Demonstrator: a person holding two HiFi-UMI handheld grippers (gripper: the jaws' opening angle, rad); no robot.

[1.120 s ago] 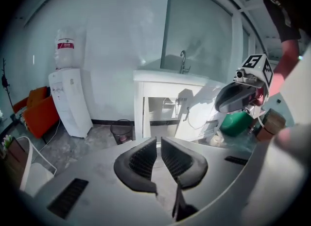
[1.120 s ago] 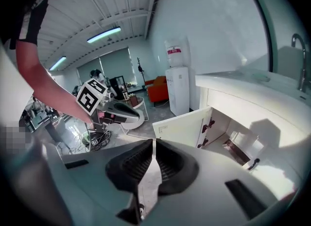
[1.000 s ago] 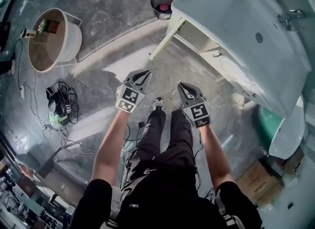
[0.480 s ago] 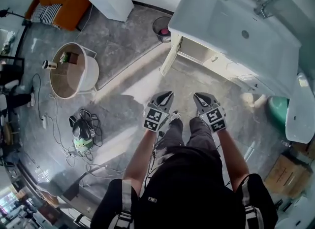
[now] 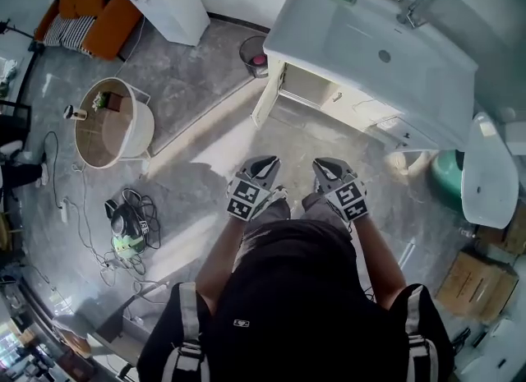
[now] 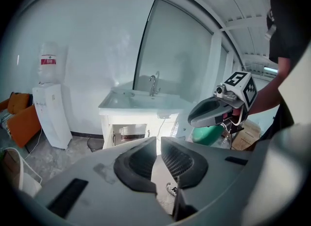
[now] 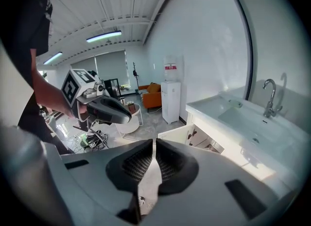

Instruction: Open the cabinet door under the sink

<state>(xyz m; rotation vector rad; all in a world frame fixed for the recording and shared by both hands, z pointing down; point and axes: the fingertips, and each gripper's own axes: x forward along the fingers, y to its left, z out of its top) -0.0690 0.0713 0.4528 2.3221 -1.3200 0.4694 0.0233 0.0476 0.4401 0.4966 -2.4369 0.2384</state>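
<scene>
Cabinet door [image 5: 267, 97] stands open under the sink [image 5: 362, 31].
The left tool [image 5: 265, 163] and right tool [image 5: 322, 165] have drawn back, jaws nearly together, empty.

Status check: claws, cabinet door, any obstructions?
Left claw shut, empty; right claw shut, empty. Cabinet door under sink already open. Both claws well short; bare floor between.
</scene>
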